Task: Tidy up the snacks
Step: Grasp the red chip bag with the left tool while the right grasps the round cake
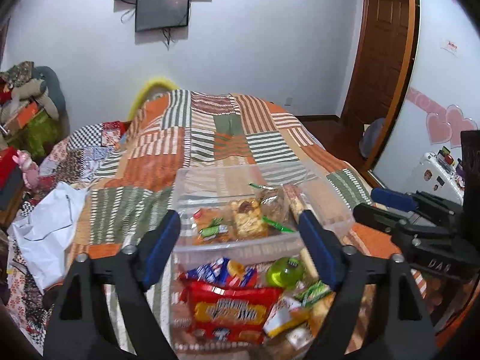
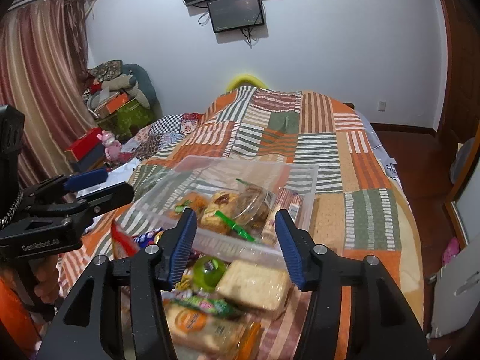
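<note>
A clear plastic box (image 1: pixel 234 177) sits on the patchwork bed and holds wrapped pastries (image 1: pixel 247 219) and biscuit packs. In front of it lie loose snacks: a red biscuit pack (image 1: pixel 231 309), a blue pack (image 1: pixel 222 273) and a green round tub (image 1: pixel 285 271). My left gripper (image 1: pixel 238 231) hovers above this pile, open, with nothing between its pads. In the right wrist view the same box (image 2: pixel 240 165) lies ahead, with the green tub (image 2: pixel 208 271) and a cracker pack (image 2: pixel 255 285) below. My right gripper (image 2: pixel 237 222) hangs over them, open and holding nothing.
The quilt (image 1: pixel 228 132) covers the whole bed. A white plastic bag (image 1: pixel 48 222) lies at its left edge. Boxes and soft toys (image 2: pixel 120 99) pile up by the curtain. Two screens (image 1: pixel 162 9) hang on the far wall. A wooden door (image 1: pixel 381 45) stands at the right.
</note>
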`<state>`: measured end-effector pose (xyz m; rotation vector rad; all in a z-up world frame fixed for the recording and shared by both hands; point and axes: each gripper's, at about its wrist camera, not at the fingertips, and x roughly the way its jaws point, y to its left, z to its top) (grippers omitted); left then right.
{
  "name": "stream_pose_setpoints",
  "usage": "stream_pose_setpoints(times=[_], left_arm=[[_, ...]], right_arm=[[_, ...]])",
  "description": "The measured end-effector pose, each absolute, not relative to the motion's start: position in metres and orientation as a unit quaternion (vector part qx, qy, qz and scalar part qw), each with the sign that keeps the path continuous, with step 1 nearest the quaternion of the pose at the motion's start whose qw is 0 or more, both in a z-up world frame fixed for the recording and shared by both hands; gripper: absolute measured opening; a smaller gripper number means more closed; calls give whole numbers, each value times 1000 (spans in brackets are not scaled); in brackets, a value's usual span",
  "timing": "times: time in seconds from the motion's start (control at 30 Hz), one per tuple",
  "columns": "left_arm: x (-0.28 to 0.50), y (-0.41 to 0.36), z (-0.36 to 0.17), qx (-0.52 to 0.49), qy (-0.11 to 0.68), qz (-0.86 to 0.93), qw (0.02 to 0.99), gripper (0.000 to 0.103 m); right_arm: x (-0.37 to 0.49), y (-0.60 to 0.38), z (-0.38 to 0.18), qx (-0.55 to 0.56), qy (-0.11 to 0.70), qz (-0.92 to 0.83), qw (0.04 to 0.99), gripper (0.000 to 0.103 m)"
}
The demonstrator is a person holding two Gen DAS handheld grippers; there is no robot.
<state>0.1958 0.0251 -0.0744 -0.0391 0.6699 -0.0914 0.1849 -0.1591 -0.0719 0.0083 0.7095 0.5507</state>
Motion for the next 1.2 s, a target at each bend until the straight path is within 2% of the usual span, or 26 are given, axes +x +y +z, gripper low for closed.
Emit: stream_pose_setpoints(times=[0.1,0.4,0.87,1.03,1.2], left_arm=[[179,31,-78,-19,329,-38,943,90],[149,42,-105,-36,359,-27,932,93],[135,54,-164,-80,421,-17,903,93],[138,56,-170,-90,426,-16,900,93],[149,55,-174,-90,427,-18,900,93]], right_arm=[[176,-161,-72,3,344,268,900,59],[151,-156,-85,-2,357,277,892,74],[130,-141,-134,-14,417,278,865,77],[125,-140,-141,-21,427,274,862,82],[126,-140,-142,-16,426,270,864,82]])
